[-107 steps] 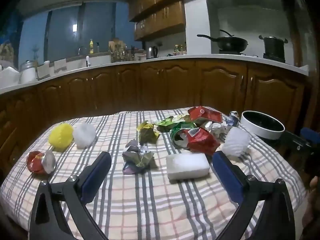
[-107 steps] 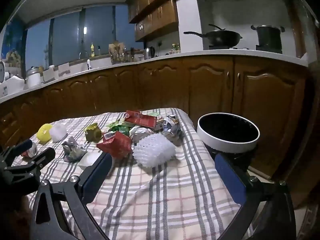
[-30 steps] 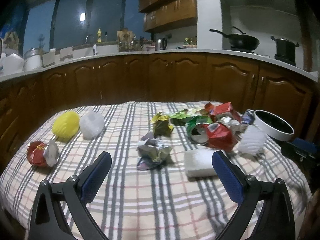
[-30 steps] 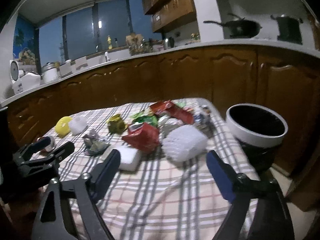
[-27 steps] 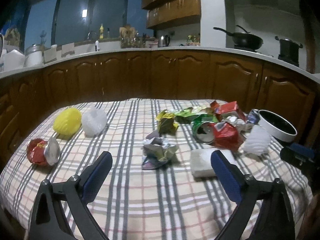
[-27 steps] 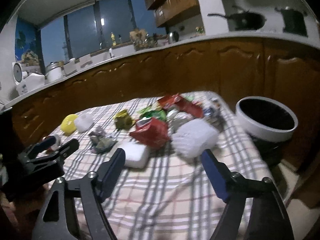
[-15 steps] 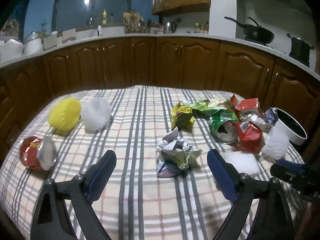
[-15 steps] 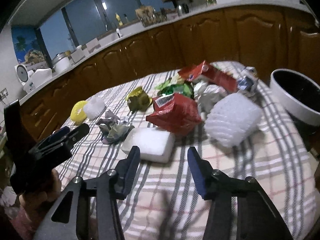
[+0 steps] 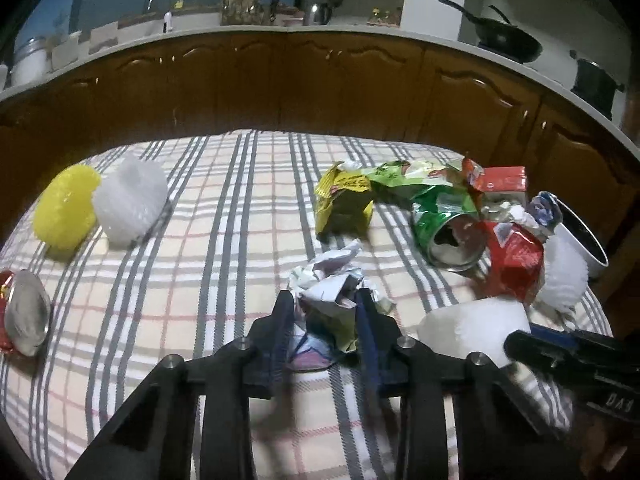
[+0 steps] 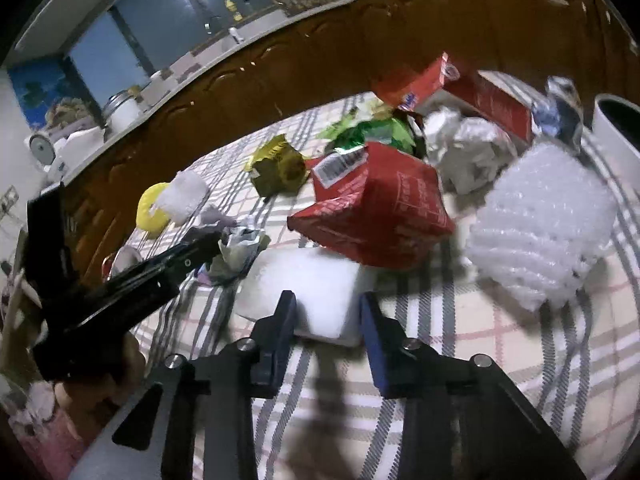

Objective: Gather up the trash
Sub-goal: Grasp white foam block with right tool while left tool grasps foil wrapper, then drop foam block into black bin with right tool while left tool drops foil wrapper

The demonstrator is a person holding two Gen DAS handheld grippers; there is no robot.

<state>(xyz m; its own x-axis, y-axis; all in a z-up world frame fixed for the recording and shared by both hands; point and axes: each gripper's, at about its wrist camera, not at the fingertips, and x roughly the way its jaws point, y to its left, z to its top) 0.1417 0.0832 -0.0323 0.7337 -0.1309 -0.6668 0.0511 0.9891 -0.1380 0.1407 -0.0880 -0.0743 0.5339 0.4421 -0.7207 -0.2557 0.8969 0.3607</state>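
Note:
My left gripper (image 9: 326, 302) is shut on a crumpled paper wad (image 9: 332, 280) that lies on the checked tablecloth (image 9: 208, 240); it also shows in the right wrist view (image 10: 240, 246). My right gripper (image 10: 328, 304) has its jaws narrowed around the near edge of a white foam block (image 10: 308, 284), which also shows in the left wrist view (image 9: 476, 328); whether the pads press on it I cannot tell. The white trash bin (image 10: 618, 128) stands off the table's right end.
More trash lies on the cloth: a red bag (image 10: 380, 204), white foam net (image 10: 540, 224), crushed green can (image 9: 448, 228), yellow wrapper (image 9: 344, 204), red carton (image 10: 460, 88), yellow (image 9: 66, 212) and white (image 9: 130, 200) nets, a crushed red can (image 9: 22, 312). Wooden cabinets (image 9: 320, 88) stand behind.
Both grippers dropped toward the table and narrowed their jaws. The left one closed on the crumpled paper wad; the right one came down at the white foam block.

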